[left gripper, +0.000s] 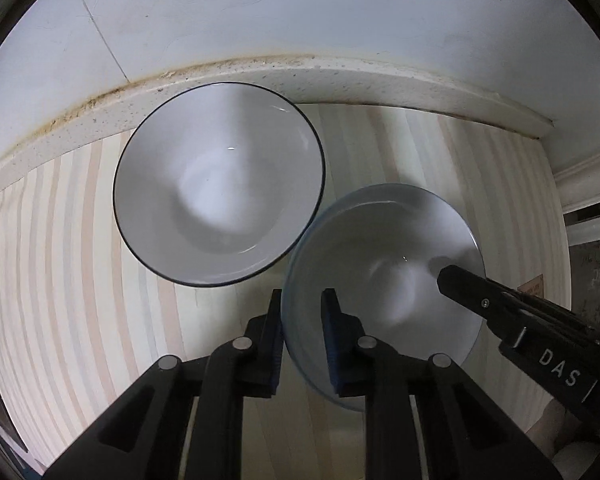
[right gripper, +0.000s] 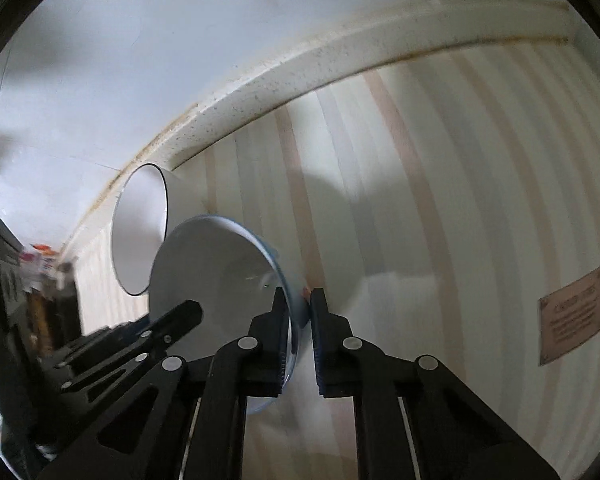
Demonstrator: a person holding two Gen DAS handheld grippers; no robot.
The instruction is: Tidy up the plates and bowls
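Observation:
A white bowl with a pale blue rim (left gripper: 380,248) is held from two sides. My left gripper (left gripper: 302,294) is shut on its near rim, one finger inside and one outside. My right gripper (right gripper: 300,294) is shut on the opposite rim, and in the left wrist view it (left gripper: 446,276) comes in from the right. The blue-rimmed bowl (right gripper: 204,264) appears tilted in the right wrist view, with the left gripper (right gripper: 192,310) at its lower left. A white bowl with a dark rim (left gripper: 220,184) stands just beyond it on the striped mat, also seen further left (right gripper: 138,236).
A striped cream and tan mat (left gripper: 60,264) covers the counter. A speckled raised ledge (left gripper: 340,76) and a white wall (left gripper: 300,8) close the back. A brown label (right gripper: 572,316) lies on the mat at the right. Dark clutter (right gripper: 40,272) stands at the far left.

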